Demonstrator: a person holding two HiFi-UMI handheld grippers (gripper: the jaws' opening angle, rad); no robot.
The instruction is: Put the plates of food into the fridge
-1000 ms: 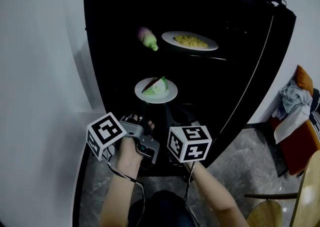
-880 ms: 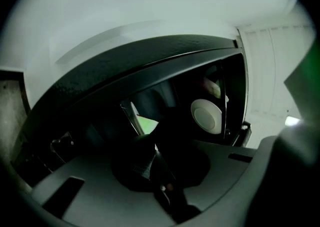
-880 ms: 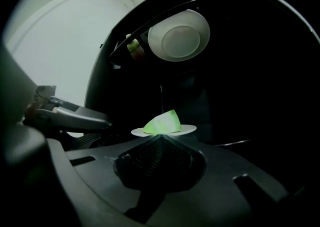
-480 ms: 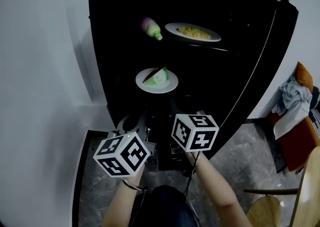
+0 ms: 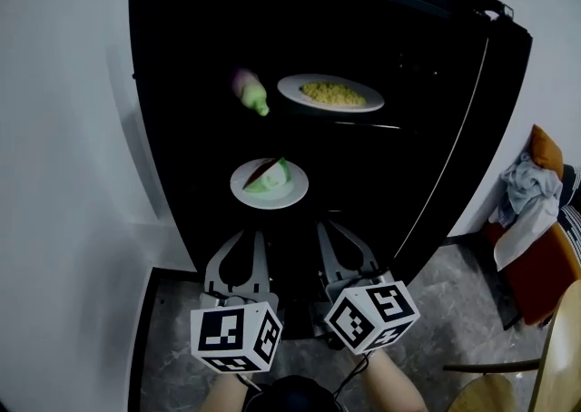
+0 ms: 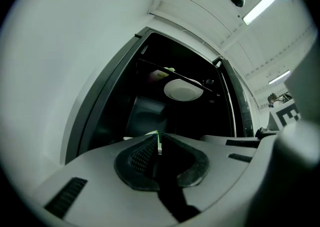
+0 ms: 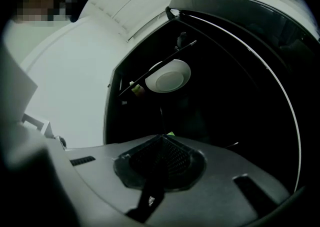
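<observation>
Inside the open black fridge (image 5: 182, 129), a white plate of yellow food (image 5: 331, 93) sits on the upper shelf. A white plate with a red-and-green slice (image 5: 269, 183) sits on the shelf below. Both grippers hang low in front of the fridge, apart from the plates. My left gripper (image 5: 246, 234) is shut with nothing in it, and my right gripper (image 5: 329, 227) is shut and empty too. From the left gripper view, the left gripper (image 6: 159, 138) points up at the underside of a plate (image 6: 183, 90). The right gripper (image 7: 161, 137) also looks up at a plate's underside (image 7: 169, 76).
A pink-and-green item (image 5: 250, 91) lies on the upper shelf, left of the yellow-food plate. The fridge door (image 5: 481, 120) stands open at the right. A white wall (image 5: 64, 174) flanks the left. A chair draped with clothes (image 5: 536, 210) and a wooden chair (image 5: 556, 356) stand at the right.
Both grippers have drawn back and down from the lower shelf toward the body. The left gripper swung round so its jaws point at the fridge.
</observation>
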